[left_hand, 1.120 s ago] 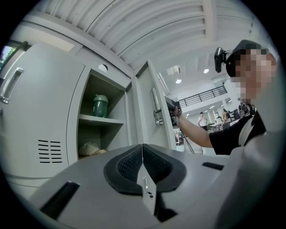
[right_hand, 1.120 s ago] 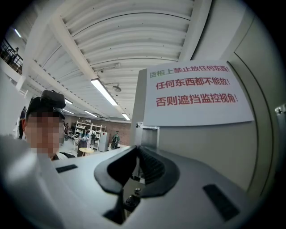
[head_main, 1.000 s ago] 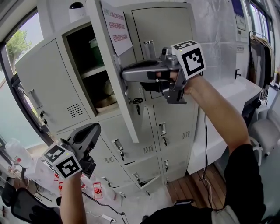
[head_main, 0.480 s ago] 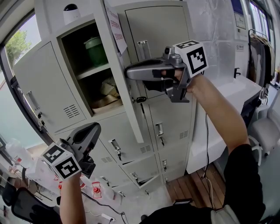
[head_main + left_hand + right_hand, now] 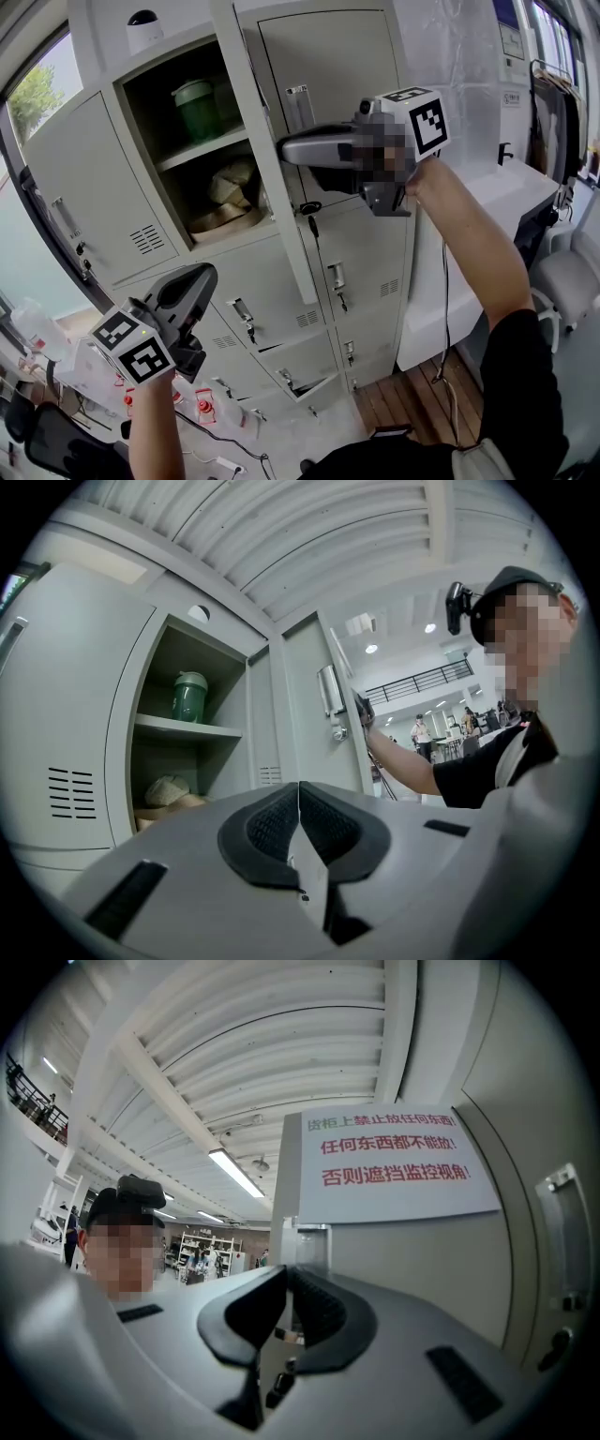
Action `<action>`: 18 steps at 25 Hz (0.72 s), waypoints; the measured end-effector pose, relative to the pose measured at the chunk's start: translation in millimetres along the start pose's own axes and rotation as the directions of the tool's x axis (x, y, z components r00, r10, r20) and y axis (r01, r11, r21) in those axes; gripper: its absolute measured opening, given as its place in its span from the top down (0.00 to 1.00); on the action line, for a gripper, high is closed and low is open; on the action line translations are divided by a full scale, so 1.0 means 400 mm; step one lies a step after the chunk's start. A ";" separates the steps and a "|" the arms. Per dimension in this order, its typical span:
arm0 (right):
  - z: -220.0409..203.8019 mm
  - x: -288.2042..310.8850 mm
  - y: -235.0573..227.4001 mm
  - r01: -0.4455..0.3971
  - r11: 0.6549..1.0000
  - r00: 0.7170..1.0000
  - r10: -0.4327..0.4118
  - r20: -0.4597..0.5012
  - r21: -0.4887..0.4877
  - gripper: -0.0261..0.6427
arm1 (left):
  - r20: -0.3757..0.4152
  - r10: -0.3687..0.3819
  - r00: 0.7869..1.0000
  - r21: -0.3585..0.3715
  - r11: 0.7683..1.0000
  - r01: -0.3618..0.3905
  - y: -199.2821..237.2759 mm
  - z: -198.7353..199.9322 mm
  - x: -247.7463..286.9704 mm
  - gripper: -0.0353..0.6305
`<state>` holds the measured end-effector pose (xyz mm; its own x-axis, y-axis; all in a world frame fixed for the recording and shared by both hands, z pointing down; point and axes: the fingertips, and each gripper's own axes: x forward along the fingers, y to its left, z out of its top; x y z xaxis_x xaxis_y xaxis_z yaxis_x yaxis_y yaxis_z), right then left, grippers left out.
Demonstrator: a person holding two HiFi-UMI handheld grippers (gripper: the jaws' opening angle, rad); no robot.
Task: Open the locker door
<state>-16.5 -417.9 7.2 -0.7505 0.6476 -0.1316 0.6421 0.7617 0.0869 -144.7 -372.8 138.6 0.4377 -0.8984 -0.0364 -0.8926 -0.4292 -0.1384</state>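
Grey sheet-steel lockers filled the head view, and the locker door (image 5: 272,187) of the upper compartment stood swung well out, seen almost edge-on and slanting from twelve o'clock down toward the middle. The right gripper (image 5: 284,150) reached in level from three o'clock, its tongs pinched on the door's free edge. The right gripper view showed the pads nearly together with that thin edge running up between them, and a printed notice (image 5: 394,1162) on the door face at one o'clock. Gripping the edge rather than the small handle probably gave a firm hold for pulling the panel round on its hinge.

The open compartment lay at ten to eleven o'clock, with a green jar (image 5: 199,111) on its shelf (image 5: 202,150) and some pale bundled things below.

The left gripper (image 5: 192,281) hung low at seven o'clock, well apart from the door. Its tongs were pressed together on nothing, likely parked there to keep out of the swing. The opening looked mostly done.
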 end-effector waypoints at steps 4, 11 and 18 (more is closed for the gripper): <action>0.002 -0.020 0.003 -0.005 1.000 1.000 0.005 0.009 0.000 0.91 | -0.002 -0.011 1.000 0.002 1.000 0.011 -0.008 -0.002 0.009 0.92; 0.005 -0.044 0.007 0.002 1.000 1.000 -0.001 0.012 -0.009 0.91 | 0.003 -0.020 1.000 -0.001 1.000 0.020 -0.011 -0.002 0.022 0.92; 0.010 -0.069 0.009 0.020 1.000 0.999 -0.020 0.026 -0.017 0.91 | 0.004 -0.033 0.999 -0.004 0.999 0.033 -0.013 -0.005 0.032 0.92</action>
<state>7.0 -433.0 7.0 -0.7587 0.6317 -0.1589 0.6240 0.7748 0.1009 -134.5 -382.2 140.7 0.4674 -0.8833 -0.0362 -0.8780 -0.4591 -0.1356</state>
